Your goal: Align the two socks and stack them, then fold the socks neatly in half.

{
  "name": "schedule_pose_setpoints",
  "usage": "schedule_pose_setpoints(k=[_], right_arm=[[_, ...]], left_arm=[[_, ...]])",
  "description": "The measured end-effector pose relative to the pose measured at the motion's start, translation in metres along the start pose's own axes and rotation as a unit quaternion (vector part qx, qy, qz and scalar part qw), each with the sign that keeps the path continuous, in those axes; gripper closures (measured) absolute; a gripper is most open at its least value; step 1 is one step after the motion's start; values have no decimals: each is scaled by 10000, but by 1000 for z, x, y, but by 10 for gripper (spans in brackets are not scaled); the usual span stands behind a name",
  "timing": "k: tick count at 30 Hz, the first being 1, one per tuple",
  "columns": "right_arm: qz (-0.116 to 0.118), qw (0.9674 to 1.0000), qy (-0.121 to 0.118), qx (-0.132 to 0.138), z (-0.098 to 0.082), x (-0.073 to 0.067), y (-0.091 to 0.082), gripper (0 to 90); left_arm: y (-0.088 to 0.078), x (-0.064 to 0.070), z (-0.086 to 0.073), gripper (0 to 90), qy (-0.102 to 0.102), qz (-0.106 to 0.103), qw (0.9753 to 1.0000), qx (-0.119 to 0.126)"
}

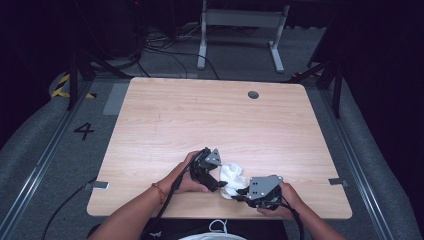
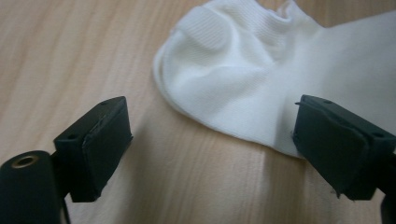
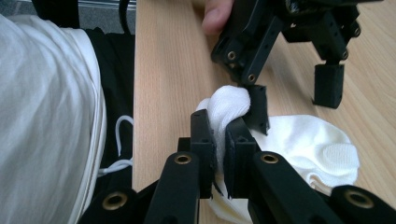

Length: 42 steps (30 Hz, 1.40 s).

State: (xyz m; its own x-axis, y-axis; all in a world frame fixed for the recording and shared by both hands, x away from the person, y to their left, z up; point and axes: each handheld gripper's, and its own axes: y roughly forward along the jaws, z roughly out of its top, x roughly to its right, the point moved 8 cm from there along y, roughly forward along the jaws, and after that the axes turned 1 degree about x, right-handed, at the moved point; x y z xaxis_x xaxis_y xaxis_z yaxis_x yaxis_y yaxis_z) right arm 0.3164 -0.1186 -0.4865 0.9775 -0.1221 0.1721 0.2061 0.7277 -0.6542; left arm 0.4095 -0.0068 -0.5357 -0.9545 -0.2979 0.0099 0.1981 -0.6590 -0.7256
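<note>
Near the worktop's front edge, the right gripper (image 3: 219,140) pinches one end of the white sock (image 1: 231,176); the left gripper (image 2: 210,149), jaws wide, straddles its opposite edge.

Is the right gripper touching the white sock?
Touching. In the right gripper view, the right gripper has its jaws squeezed shut on a fold of the sock, with white fabric bulging out above them.
</note>
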Motion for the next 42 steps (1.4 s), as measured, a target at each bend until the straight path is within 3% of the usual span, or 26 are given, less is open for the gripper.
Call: schedule_pose_setpoints(k=[1,4,9,26,42], right_arm=[[-9,10000,23,15,0,1,0,849],[-11,10000,78,37,1,2,-1,849],[-19,10000,91,20,1,2,0,849],[-176,9997,108,103,3,7,-10,849],[-580,9979,214,187,9,35,-11,850]], left_arm=[[-2,-2,1,192,-44,44,10000,26],[-5,-9,0,173,-233,14,9997,95],[1,-9,-3,175,-157,1,9999,-62],[4,-9,-3,167,-13,-159,9999,50],[4,-9,-3,166,13,-201,9998,83]])
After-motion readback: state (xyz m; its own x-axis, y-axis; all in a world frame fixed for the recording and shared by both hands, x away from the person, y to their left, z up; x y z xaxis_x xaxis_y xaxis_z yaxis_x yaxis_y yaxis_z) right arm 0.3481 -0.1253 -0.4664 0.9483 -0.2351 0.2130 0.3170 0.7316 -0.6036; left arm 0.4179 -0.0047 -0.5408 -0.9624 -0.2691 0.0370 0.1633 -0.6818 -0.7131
